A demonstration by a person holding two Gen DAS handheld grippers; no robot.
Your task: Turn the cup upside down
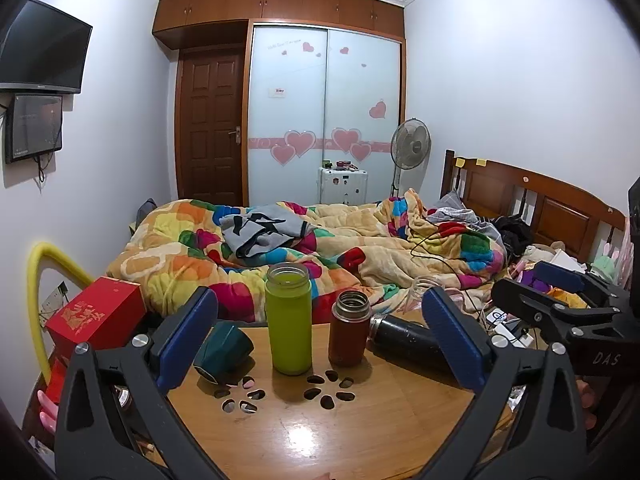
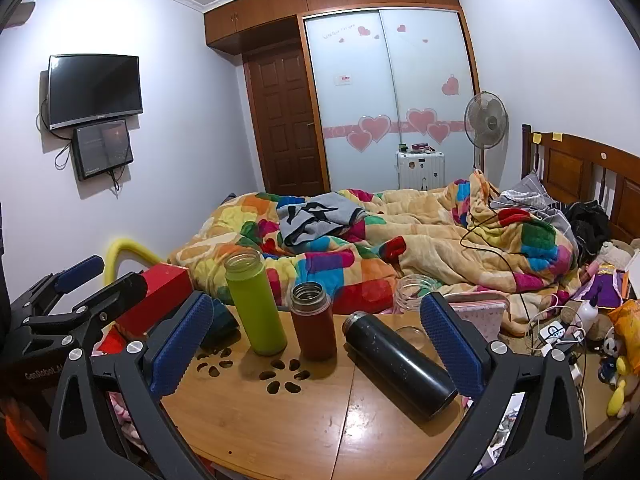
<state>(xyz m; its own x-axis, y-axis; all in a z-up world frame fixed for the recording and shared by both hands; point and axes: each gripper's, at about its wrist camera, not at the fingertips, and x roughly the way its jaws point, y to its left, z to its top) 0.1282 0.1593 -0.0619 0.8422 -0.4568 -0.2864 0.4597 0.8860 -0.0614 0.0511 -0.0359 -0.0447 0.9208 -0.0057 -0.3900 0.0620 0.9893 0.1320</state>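
Observation:
On the round wooden table [image 1: 320, 432] a tall green cup [image 1: 289, 320] and a shorter brown-red cup [image 1: 350, 330] stand upright with open mouths. A black cup [image 1: 404, 338] lies on its side to their right. A dark teal cup [image 1: 224, 348] lies tipped at the left. In the right wrist view the green cup [image 2: 254, 306], brown-red cup [image 2: 313, 322] and black cup [image 2: 400, 364] show again. My left gripper [image 1: 320, 340] is open and empty, in front of the cups. My right gripper [image 2: 316, 344] is open and empty, with the black cup next to its right finger.
A clear glass jar [image 2: 412, 298] stands at the table's far edge. A red box [image 1: 98, 316] sits at the left edge. The table has flower-shaped cut-outs [image 1: 328, 390]. A bed with a colourful quilt [image 1: 320, 240] lies behind. Cables and clutter [image 2: 560, 332] lie at the right.

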